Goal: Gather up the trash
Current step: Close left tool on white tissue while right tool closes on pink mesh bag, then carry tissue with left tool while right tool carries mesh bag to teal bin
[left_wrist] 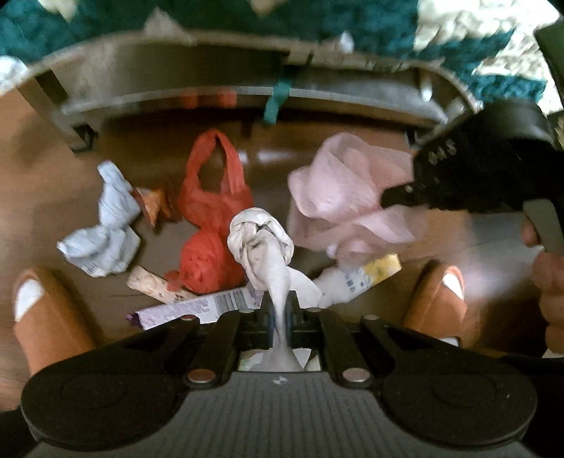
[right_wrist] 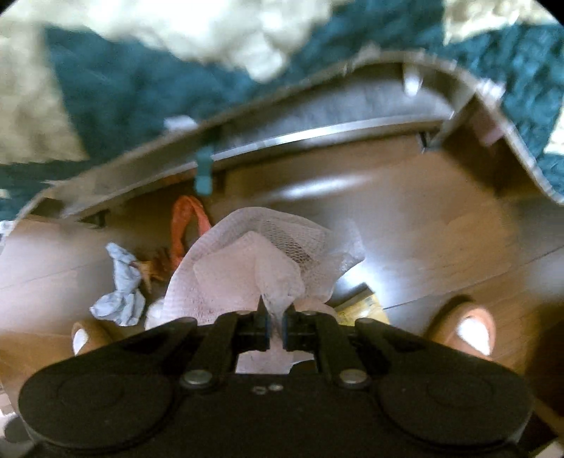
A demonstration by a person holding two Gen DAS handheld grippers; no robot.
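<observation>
Glossy brown wooden floor [left_wrist: 53, 183] runs away from me to a grey furniture frame [left_wrist: 176, 67] at the far side, draped with a teal and cream knitted blanket [left_wrist: 370, 24]. My left gripper [left_wrist: 280, 313] has its jaws pinched on the tail of a knotted white plastic bag [left_wrist: 261, 239], whose bunched knot stands just beyond the fingertips. My right gripper [right_wrist: 275, 327] is clamped on a pale pink mesh-textured cloth [right_wrist: 246, 260] that billows out ahead of it. On the floor I see a red plastic carrier bag [left_wrist: 211, 218] in the middle, a crumpled pale blue wrapper [left_wrist: 105, 229] to its left, a purple and white barcode-printed packet [left_wrist: 197, 308] near me, and a white and yellow tube-like pack [left_wrist: 359, 274] to the right. An orange slipper [left_wrist: 46, 317] shows at each near corner.
</observation>
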